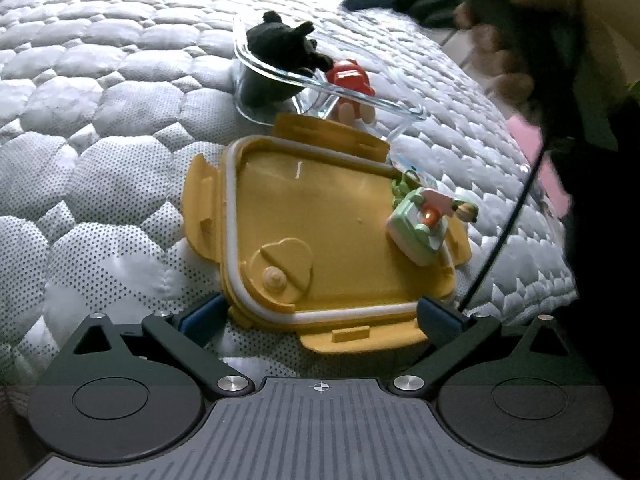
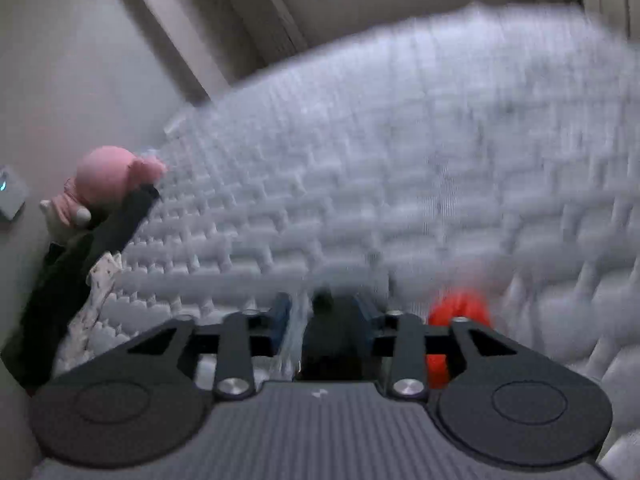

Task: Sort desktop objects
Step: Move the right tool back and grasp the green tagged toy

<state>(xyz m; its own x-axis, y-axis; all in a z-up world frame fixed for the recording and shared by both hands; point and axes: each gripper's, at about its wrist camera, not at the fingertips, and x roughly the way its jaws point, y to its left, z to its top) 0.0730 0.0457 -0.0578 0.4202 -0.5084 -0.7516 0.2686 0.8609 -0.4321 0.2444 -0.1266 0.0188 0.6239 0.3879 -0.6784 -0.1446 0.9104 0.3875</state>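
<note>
In the left wrist view a yellow container lid (image 1: 332,236) lies upside down on the quilted mattress. A small green toy figure (image 1: 420,228) rests on its right edge. Behind it a clear glass container (image 1: 320,88) holds a black plush toy (image 1: 280,52) and a red toy (image 1: 348,76). My left gripper (image 1: 320,316) is open, its fingertips (image 1: 204,316) straddling the lid's near edge. In the blurred right wrist view my right gripper (image 2: 324,312) has its jaws close together around something dark and something clear; a red toy (image 2: 460,312) sits just right of it.
The white quilted mattress (image 1: 100,140) fills both views. The person's hand and dark sleeve (image 1: 520,40) are at the upper right of the left view, with a black cable (image 1: 504,236). A pink plush (image 2: 108,176) lies at the mattress's left edge near a wall.
</note>
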